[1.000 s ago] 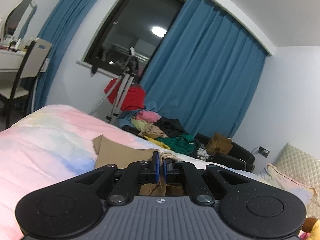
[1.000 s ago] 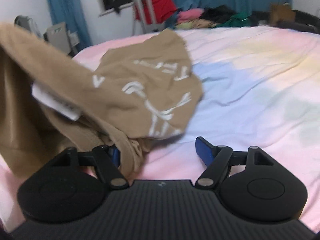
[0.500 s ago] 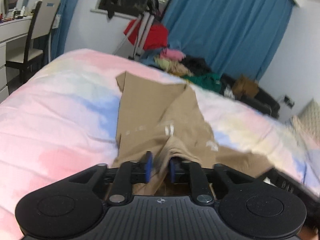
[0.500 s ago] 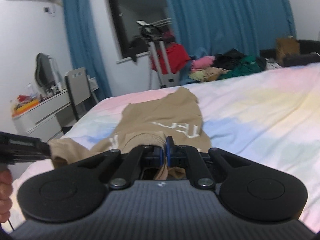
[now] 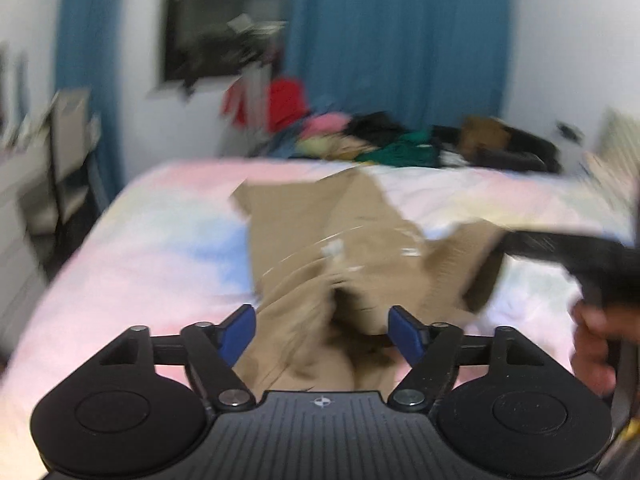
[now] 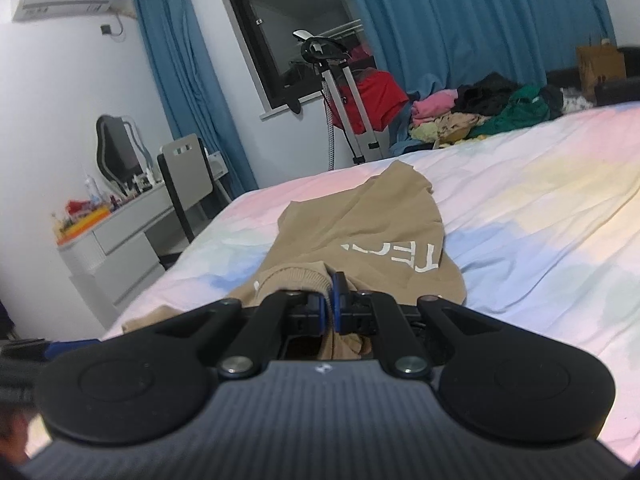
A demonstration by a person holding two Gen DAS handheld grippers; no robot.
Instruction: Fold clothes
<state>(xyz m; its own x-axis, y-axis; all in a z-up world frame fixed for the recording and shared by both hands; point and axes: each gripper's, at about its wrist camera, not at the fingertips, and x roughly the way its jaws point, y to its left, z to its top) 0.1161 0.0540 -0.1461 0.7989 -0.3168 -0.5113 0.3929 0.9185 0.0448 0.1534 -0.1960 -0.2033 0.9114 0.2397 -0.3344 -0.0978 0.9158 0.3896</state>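
Note:
A tan T-shirt with white lettering lies stretched out on the pastel bedsheet; it also shows in the blurred left wrist view. My right gripper is shut on the ribbed collar of the T-shirt at its near end. My left gripper is open, its blue pads wide apart on either side of the near edge of the cloth, which lies loose between them. The right gripper and the hand holding it show at the right edge of the left wrist view.
A pile of coloured clothes lies beyond the far edge of the bed by the blue curtains. A metal stand with a red garment is by the window. A desk and chair stand left of the bed.
My left gripper has opened and let go of the T-shirt. The shirt has settled flatter on the bed. My right gripper stays shut on the collar.

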